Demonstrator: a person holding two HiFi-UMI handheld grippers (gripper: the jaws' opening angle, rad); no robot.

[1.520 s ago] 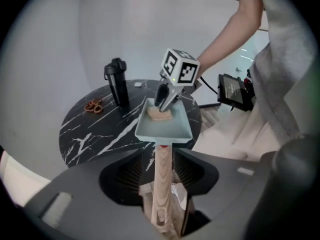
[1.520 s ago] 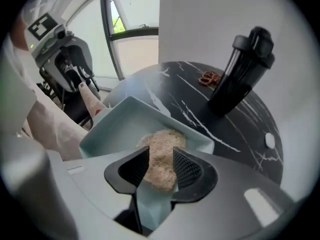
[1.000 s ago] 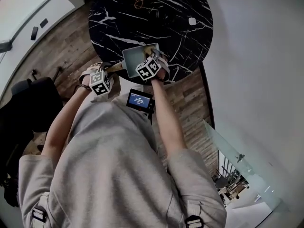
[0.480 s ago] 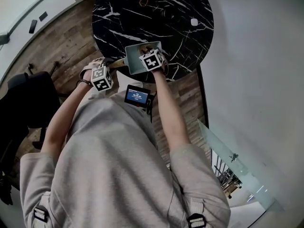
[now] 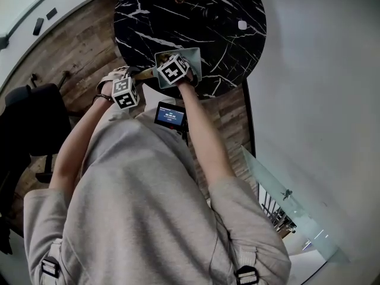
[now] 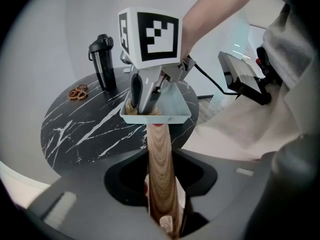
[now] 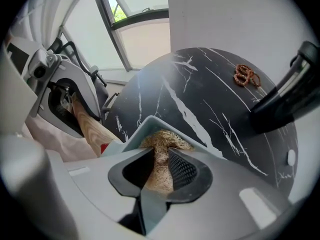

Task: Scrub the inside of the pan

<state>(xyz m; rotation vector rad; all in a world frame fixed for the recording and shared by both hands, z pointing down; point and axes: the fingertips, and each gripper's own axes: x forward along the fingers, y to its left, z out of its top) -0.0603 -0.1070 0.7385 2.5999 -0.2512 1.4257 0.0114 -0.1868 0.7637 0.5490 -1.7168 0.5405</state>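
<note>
Clamping the wooden handle (image 6: 159, 164), your left gripper (image 6: 162, 211) is holding the pale square pan (image 6: 172, 115) at the near edge of the black marble table (image 6: 85, 129), its jaws having just been closing; your right gripper (image 7: 160, 166) is pointing down into the pan, its jaws just closing on the tan fibrous scrubber (image 7: 162, 140), which is resting inside near a corner.

One pan (image 6: 176, 107), one scrubber (image 7: 161, 143), one flask (image 6: 102, 59), two hand-held grippers (image 6: 161, 176) (image 7: 157, 166)
</note>
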